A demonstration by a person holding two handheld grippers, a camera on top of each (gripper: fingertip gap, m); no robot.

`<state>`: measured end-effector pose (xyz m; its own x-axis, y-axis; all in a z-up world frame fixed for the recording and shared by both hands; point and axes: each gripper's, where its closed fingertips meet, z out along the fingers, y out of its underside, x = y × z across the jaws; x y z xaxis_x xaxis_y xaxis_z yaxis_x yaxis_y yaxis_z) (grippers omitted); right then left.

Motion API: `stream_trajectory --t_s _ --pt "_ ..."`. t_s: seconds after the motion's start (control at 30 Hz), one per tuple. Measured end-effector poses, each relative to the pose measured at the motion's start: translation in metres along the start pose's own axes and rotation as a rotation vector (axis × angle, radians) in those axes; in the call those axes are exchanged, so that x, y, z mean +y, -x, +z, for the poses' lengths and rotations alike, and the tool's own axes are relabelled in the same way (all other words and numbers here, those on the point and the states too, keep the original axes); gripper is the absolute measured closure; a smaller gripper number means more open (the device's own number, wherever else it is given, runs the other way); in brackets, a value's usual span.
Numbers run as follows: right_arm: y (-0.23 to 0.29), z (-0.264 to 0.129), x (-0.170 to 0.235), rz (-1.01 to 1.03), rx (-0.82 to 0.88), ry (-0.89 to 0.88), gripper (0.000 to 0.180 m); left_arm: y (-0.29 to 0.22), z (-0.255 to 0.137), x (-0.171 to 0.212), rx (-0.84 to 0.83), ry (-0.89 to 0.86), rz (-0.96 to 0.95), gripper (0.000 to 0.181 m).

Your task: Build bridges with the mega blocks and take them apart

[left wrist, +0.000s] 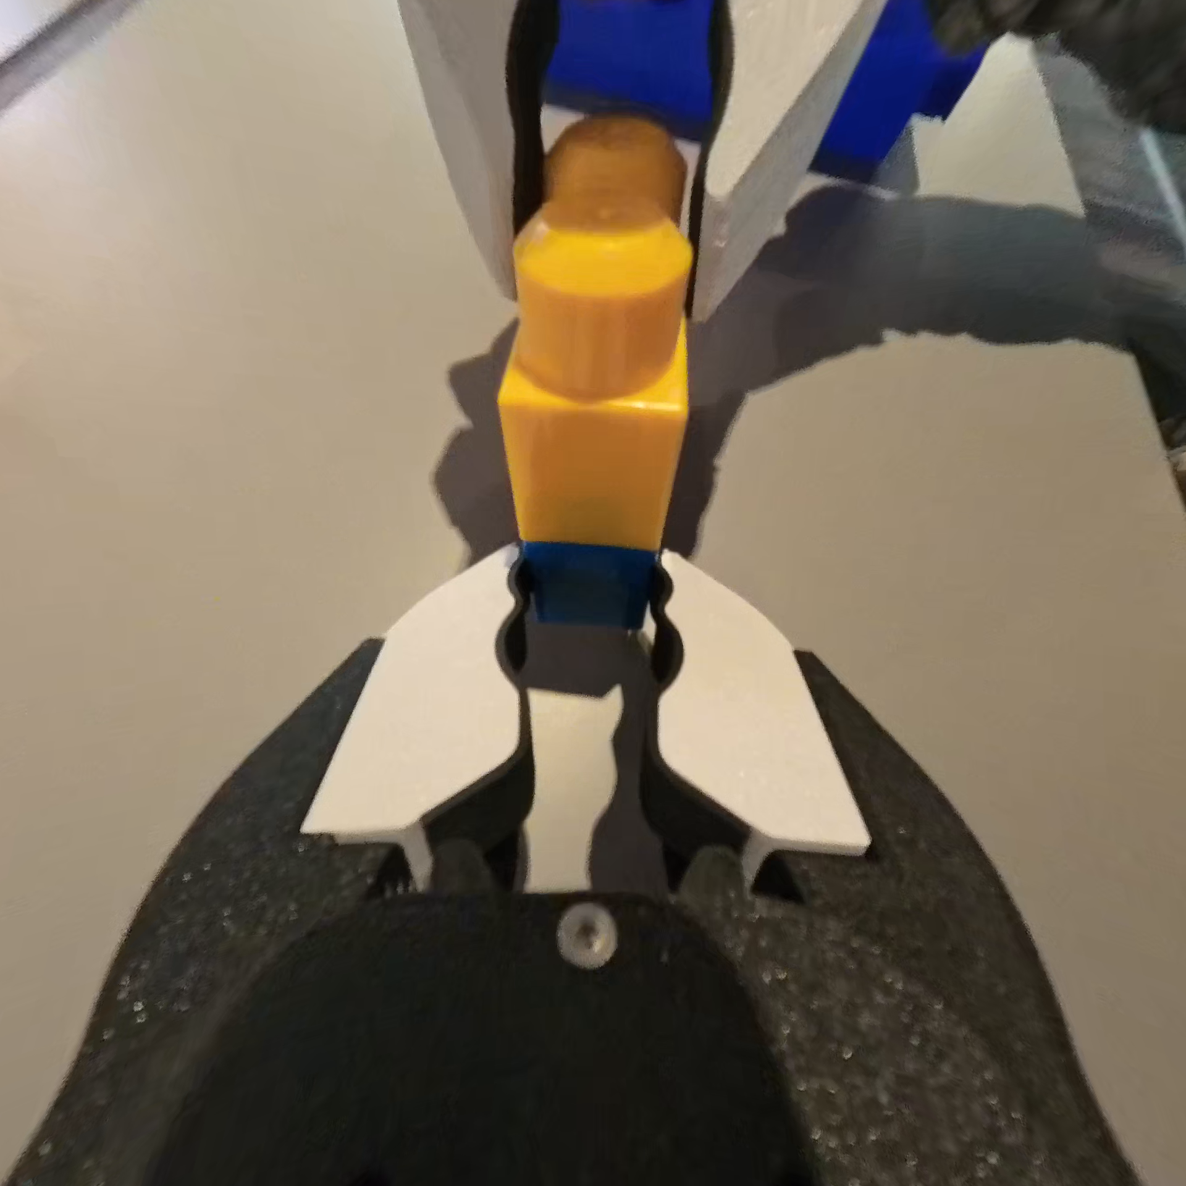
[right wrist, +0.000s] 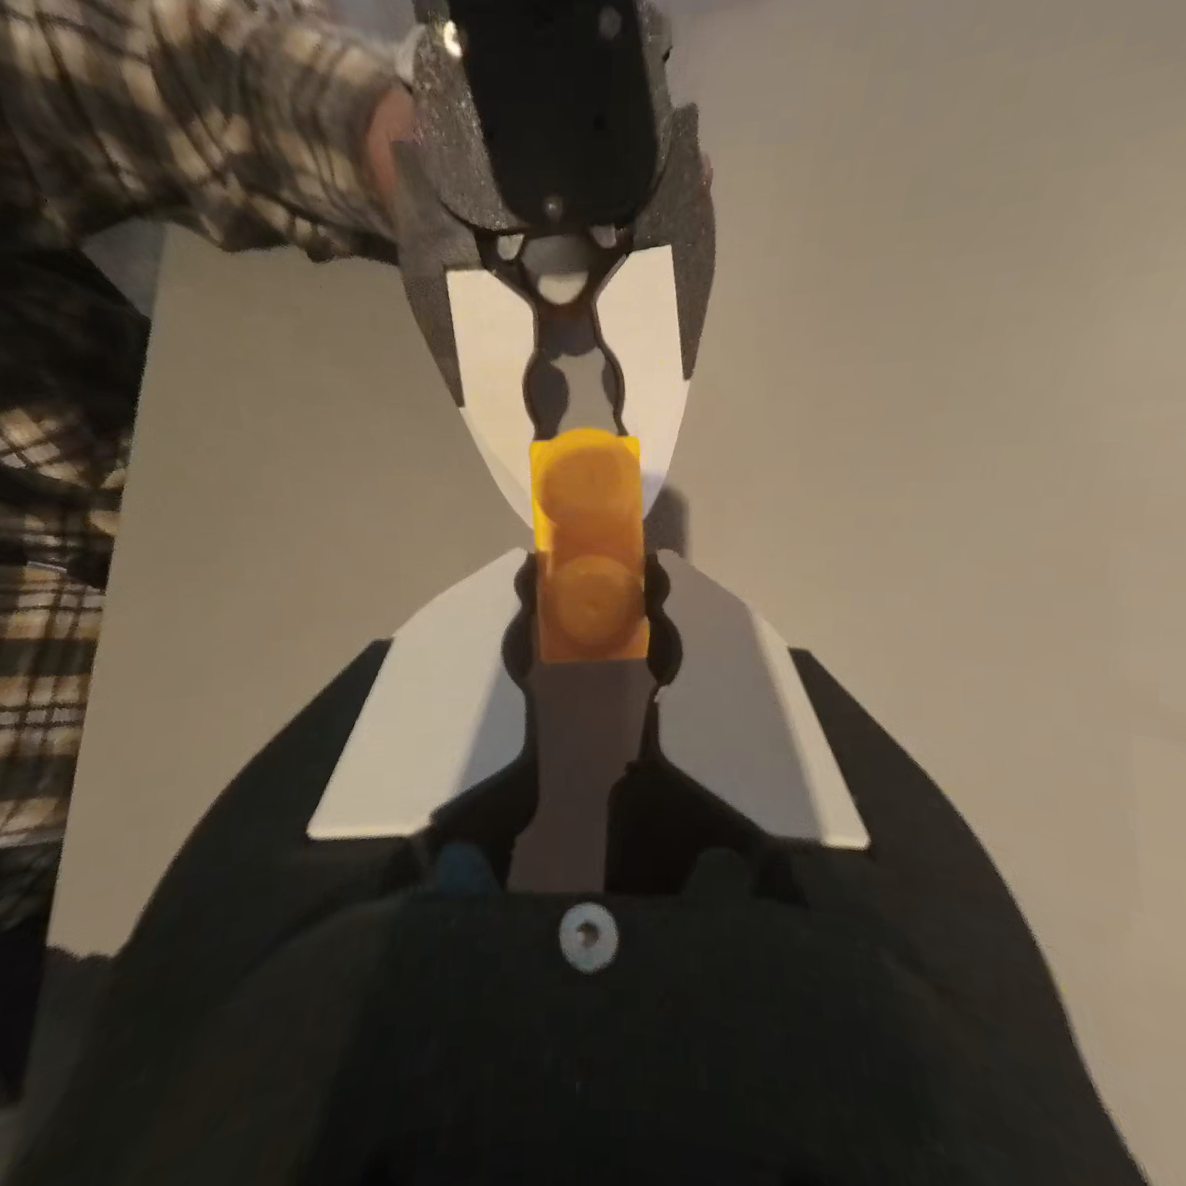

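In the left wrist view my left gripper (left wrist: 587, 587) is shut on a small blue block (left wrist: 587, 593). A yellow two-stud block (left wrist: 593, 462) sits on top of that blue block. My right gripper (left wrist: 606, 269) comes in from the far side, its white fingers (left wrist: 475, 192) closed around the yellow block's far end. In the right wrist view my right gripper (right wrist: 587, 577) is shut on the yellow block (right wrist: 590, 603), and the left gripper (right wrist: 590, 488) faces it from the top. The blue block is hidden there.
Larger blue block pieces (left wrist: 898, 103) stand on the beige table (left wrist: 224, 385) behind the right gripper. The table's edge runs along the right side (left wrist: 1091, 289). A plaid sleeve (right wrist: 160, 128) and the table's left edge (right wrist: 122, 513) show in the right wrist view. My hands' fingertips stand some 6 centimetres from each other.
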<state>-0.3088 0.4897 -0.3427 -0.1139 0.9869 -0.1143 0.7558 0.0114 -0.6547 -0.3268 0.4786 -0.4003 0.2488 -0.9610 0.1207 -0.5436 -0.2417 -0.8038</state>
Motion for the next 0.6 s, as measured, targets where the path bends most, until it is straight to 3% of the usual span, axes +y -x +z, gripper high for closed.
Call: stream_trajectory --t_s 0.13,0.23,0.6 --pt "0.004 0.018 0.009 -0.042 0.008 0.166 0.148 -0.004 0.011 0.023 0.032 0.154 -0.021 0.145" --pt "0.005 0.022 0.006 -0.063 0.026 0.243 0.148 -0.002 0.001 0.029 0.046 0.164 -0.017 0.144" --pt "0.007 0.022 0.01 -0.043 0.04 0.384 0.148 0.026 -0.07 0.005 0.035 -0.111 -0.136 0.153"
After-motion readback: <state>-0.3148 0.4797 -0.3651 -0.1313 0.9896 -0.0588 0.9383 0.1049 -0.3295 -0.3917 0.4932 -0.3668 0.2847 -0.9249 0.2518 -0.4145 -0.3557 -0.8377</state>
